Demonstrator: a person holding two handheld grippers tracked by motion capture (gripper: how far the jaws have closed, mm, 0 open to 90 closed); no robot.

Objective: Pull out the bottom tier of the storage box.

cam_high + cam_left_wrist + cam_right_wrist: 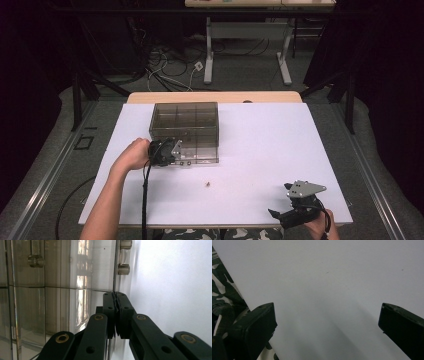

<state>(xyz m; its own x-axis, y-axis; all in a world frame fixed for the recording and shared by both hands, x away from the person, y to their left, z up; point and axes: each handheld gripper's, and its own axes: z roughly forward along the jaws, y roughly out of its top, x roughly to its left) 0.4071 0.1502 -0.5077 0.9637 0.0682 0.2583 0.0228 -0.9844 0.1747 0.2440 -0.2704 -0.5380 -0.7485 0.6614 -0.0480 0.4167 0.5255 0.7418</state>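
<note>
A smoky clear box with a grid of compartments stands mid-table. My left gripper is at its front left corner, held in a hand. In the left gripper view the left gripper is shut, its jaws pinched on the thin edge of the clear box, beside two small metal cylinders on that edge. My right gripper rests near the table's front right edge, far from the box. In the right gripper view the right gripper is wide open over bare white tabletop, nothing between its pads.
A tiny brown item lies on the white tabletop in front of the box. Camouflage trousers show past the table's front edge. Cables and another table's legs lie on the floor beyond.
</note>
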